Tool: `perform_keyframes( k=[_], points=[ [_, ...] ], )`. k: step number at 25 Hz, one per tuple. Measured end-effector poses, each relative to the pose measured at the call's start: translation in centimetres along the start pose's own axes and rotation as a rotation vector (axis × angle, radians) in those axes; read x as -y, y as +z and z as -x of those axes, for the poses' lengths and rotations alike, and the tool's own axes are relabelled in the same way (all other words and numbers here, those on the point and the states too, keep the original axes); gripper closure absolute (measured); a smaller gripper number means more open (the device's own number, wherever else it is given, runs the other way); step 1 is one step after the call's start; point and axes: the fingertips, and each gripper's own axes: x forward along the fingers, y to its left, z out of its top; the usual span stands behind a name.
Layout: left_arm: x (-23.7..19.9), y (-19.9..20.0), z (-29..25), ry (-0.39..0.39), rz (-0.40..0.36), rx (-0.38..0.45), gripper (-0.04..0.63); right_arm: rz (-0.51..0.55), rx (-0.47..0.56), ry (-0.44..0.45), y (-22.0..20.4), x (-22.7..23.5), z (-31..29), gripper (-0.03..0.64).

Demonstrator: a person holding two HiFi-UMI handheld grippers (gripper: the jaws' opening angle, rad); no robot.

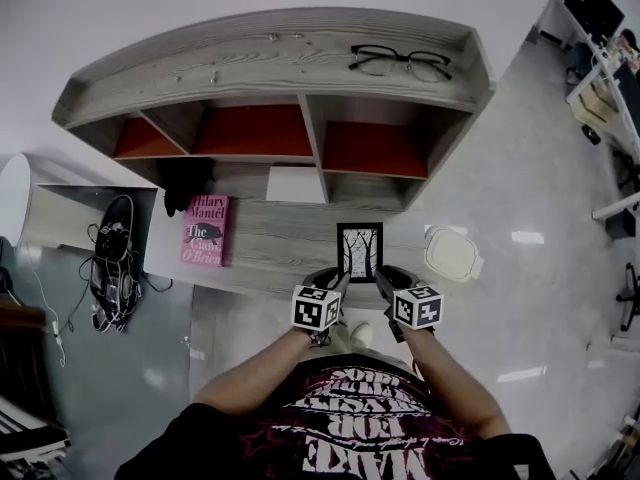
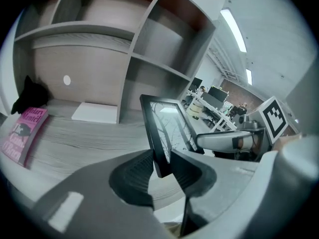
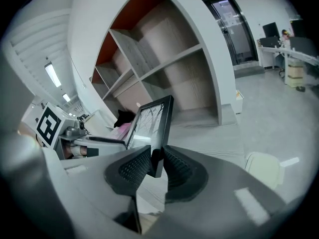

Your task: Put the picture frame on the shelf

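A black picture frame [image 1: 360, 251] with a bare-tree print stands upright over the wooden desk surface [image 1: 280, 240], below the shelf unit [image 1: 270, 83] with red-backed compartments. My left gripper [image 1: 337, 282] is shut on its lower left edge and my right gripper [image 1: 381, 282] on its lower right edge. In the left gripper view the picture frame [image 2: 167, 128] rises from between the ribbed pads of the left gripper [image 2: 162, 169]. In the right gripper view the picture frame [image 3: 152, 121] is pinched at its bottom corner by the right gripper [image 3: 155, 166].
A pink book [image 1: 205, 230] lies on the desk at the left, next to a black object [image 1: 185, 180]. A white sheet [image 1: 296, 184] lies in the middle lower compartment. Glasses [image 1: 400, 62] rest on the shelf top. A pale container [image 1: 453, 254] sits on the floor at the right, cables [image 1: 115, 258] at the left.
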Motion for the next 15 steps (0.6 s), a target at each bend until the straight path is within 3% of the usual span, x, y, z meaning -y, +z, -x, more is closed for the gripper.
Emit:
perform_keyframes(
  k=[11,15],
  points=[
    [1.6,3.9,3.2,0.049,-0.095,0.103,0.483,0.043,0.090,0.017,3.5,-2.0,2.4,0.515],
    [2.3,5.3,3.8,0.044,-0.095,0.134,0.483,0.052,0.122,0.016,5.0,-2.2,3.4,0.515]
  ],
)
